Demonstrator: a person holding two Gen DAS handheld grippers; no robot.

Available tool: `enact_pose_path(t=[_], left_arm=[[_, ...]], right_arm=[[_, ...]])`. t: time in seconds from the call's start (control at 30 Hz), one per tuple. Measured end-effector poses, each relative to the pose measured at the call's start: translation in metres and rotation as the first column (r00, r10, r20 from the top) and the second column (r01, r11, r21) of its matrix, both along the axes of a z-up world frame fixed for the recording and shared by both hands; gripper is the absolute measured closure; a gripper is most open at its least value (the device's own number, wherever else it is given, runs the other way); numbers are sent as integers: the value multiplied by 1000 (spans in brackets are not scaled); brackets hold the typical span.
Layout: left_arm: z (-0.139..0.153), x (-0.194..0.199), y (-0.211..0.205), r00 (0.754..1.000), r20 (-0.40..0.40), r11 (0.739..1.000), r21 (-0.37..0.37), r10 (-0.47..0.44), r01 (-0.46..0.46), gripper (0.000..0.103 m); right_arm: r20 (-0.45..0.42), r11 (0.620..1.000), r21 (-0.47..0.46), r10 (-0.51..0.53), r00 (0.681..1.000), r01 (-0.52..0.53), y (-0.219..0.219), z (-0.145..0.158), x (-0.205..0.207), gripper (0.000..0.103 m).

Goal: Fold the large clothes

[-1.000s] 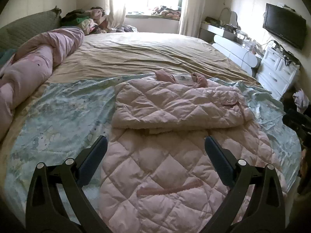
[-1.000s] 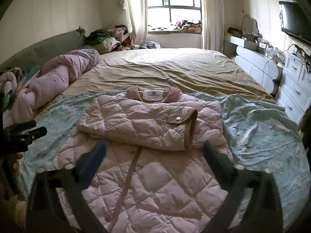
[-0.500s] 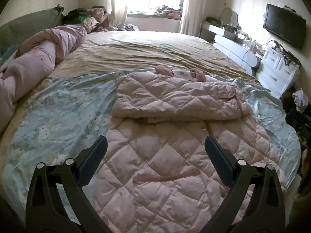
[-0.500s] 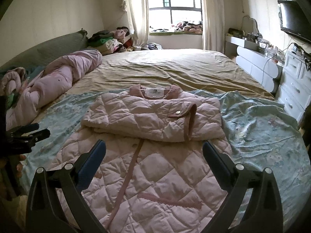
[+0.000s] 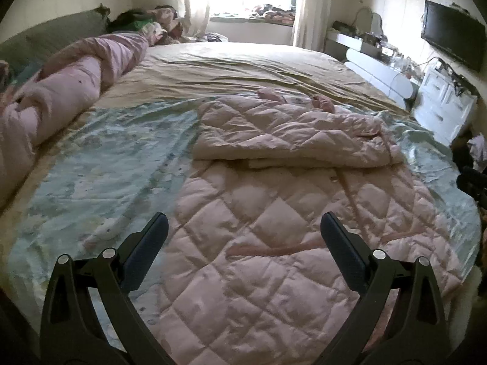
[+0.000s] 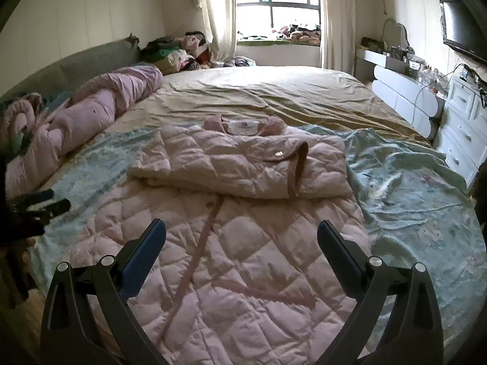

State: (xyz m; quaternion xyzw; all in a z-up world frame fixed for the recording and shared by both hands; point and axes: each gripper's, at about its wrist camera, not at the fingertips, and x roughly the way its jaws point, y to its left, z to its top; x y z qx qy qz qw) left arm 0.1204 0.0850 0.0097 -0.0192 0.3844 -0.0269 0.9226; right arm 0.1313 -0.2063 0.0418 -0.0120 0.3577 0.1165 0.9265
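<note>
We have the coat [image 6: 243, 243] flat on the bed [image 6: 274, 97] with its sleeves folded across the chest, both grippers, left [image 5: 243, 231] and right [image 6: 242, 234], released above the hem, so the lengthwise folds remain.

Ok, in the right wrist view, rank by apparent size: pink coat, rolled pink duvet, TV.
1. Pink coat, largest, though nearest the camera.
2. Rolled pink duvet.
3. TV, smallest, but cut off at the edge.

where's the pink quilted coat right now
The pink quilted coat lies mid-frame in both wrist views on the green sheet, collar toward the window, sleeves folded across its chest, rolled pink duvet to its left.
</note>
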Motion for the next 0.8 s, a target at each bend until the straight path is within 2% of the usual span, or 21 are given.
enact_pose_path(t=[0.17, 0.8], left_arm=[[-3, -6, 6, 1000, -8, 999, -31, 11, -11, 9], [-26, -36, 29, 997, -42, 997, -5, 72, -72, 9]], right_arm=[[-12, 1000, 1, -19, 1000, 19, -11, -4, -8, 4], [-54, 999, -12, -36, 998, 36, -34, -26, -24, 4]])
